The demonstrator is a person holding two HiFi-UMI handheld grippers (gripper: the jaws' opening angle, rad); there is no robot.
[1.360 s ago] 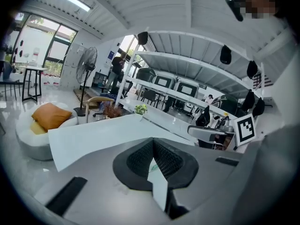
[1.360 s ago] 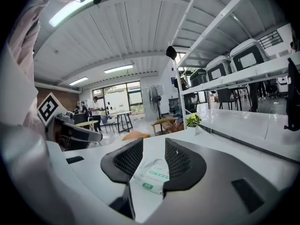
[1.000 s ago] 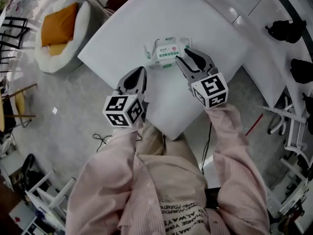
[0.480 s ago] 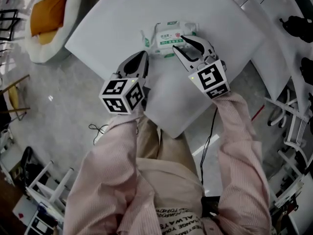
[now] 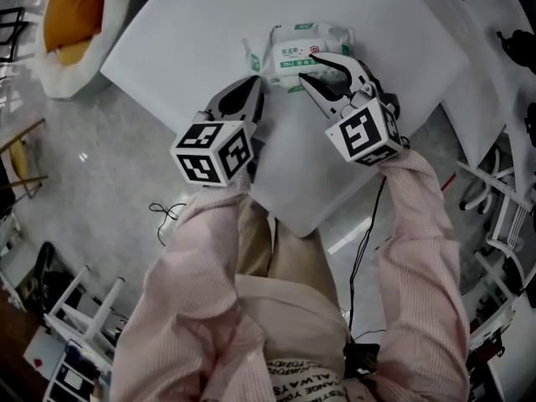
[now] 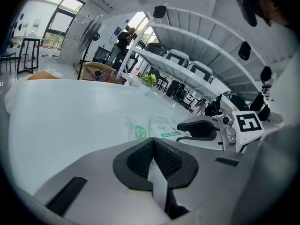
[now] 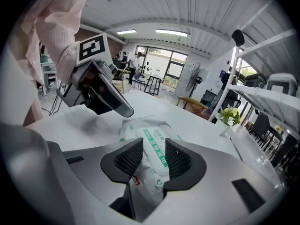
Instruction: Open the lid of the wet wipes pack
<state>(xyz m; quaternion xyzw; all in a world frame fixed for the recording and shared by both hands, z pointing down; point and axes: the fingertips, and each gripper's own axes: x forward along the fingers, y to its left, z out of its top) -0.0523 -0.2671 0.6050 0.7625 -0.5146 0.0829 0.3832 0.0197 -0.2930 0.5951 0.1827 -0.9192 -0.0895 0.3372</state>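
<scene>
White-and-green wet wipes pack (image 5: 311, 44) lies flat on the white table (image 5: 193, 32). Right gripper (image 5: 308, 67): jaws apart, straddling the pack's near end. Left gripper (image 5: 254, 87): jaws pressed together, nothing between them, positioned just beside the pack.

"ALWAYS" on shirt front (image 5: 311, 373)

You wear a pale pink, finely striped shirt (image 5: 197, 300) with long sleeves and black lettering (image 5: 314, 371) at the hem, over beige trousers (image 5: 289, 258). Your left hand-held gripper (image 5: 254, 84) and right hand-held gripper (image 5: 308, 67) are grey with black ribbed pads (image 7: 126, 161). Each bears a white cube (image 5: 213, 152) of black square markers. A thin black cable (image 5: 362, 249) runs beside your right sleeve.
</scene>
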